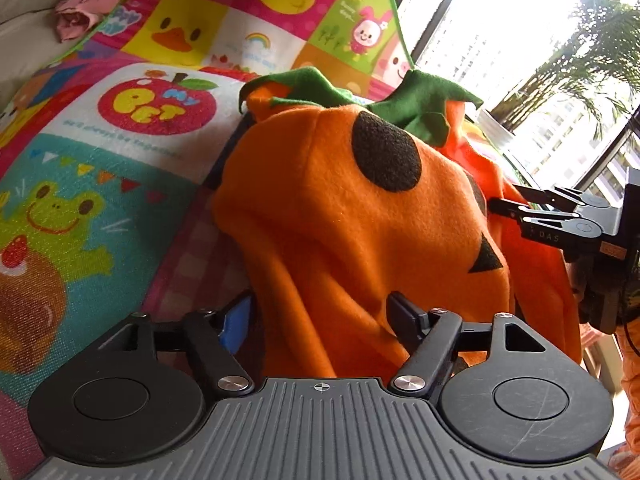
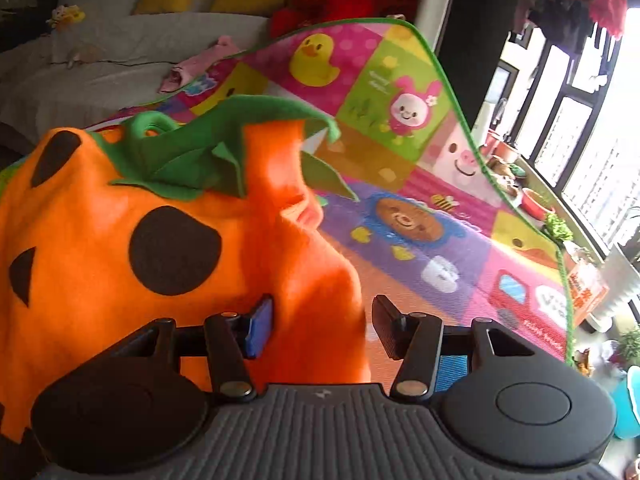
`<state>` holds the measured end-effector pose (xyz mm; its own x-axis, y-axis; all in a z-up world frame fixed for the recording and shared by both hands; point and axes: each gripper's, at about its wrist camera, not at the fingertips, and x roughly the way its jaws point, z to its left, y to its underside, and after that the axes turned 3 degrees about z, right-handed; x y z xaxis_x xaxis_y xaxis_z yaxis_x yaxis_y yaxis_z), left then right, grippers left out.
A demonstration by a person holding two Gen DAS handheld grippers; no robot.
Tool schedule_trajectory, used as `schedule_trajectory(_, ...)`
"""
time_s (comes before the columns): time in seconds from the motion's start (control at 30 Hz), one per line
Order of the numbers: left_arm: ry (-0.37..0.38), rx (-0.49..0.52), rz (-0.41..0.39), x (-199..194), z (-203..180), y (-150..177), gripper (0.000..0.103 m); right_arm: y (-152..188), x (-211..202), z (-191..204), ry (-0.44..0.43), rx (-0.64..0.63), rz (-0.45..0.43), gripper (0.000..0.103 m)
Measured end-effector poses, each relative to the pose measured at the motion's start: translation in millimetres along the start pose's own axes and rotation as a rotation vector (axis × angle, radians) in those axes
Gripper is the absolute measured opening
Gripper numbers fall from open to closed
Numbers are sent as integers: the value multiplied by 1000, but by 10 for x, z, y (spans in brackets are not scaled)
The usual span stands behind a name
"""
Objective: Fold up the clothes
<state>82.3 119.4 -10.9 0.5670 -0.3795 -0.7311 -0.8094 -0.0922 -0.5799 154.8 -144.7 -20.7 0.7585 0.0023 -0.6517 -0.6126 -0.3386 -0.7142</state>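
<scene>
An orange fleece pumpkin costume with black face patches and a green leaf collar hangs bunched above the colourful play mat. My left gripper is open, its jaws wide apart with the orange cloth draped between them. My right gripper is open too, with a fold of the costume lying between its jaws. The right gripper also shows in the left wrist view at the costume's right edge.
A pink garment lies crumpled at the mat's far left corner, beside a grey sofa with yellow cushions. Windows, plant pots and boxes line the mat's right edge.
</scene>
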Motion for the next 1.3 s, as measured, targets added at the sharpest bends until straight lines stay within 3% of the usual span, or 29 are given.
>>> schedule_trajectory(0.13,-48,1,-54,178,-6,-200,78,-93,251,-74,130,-51,8,53)
schedule_trajectory(0.23,-134,14,-98,306,48,-393,78,-144,500,-137,250,-134,9,55)
schedule_trajectory(0.3,-198,9,-114,376,116,-511,78,-182,611,-251,253,-100,45,57)
schedule_trajectory(0.37,-211,-10,-112,369,190,-572,78,-230,595,-349,225,-43,58,59)
schedule_trajectory(0.5,-134,-11,-128,141,174,-536,85,-338,263,-416,146,22,-19,70)
schedule_trajectory(0.67,5,99,-164,22,-236,-484,94,-713,-233,-319,-22,53,-194,80)
schedule_trajectory(0.8,116,189,-77,296,-537,-374,94,-1036,-230,-17,-158,-21,-233,81)
schedule_trajectory(0.87,157,213,-27,447,-612,-309,94,-1130,-56,217,-174,-108,-215,79)
schedule_trajectory(0.97,185,220,22,606,-618,-246,95,-1136,383,510,-87,-280,-165,69)
schedule_trajectory(1.07,191,200,62,702,-539,-202,95,-1191,931,442,83,-331,-108,63)
schedule_trajectory(1.13,195,188,92,736,-473,-174,96,-1229,1281,223,201,-303,-73,63)
schedule_trajectory(1.23,195,200,118,742,-456,-152,96,-1247,1586,-172,285,-208,5,62)
schedule_trajectory(1.3,210,197,124,683,-469,-216,96,-1248,1600,-406,237,-109,23,62)
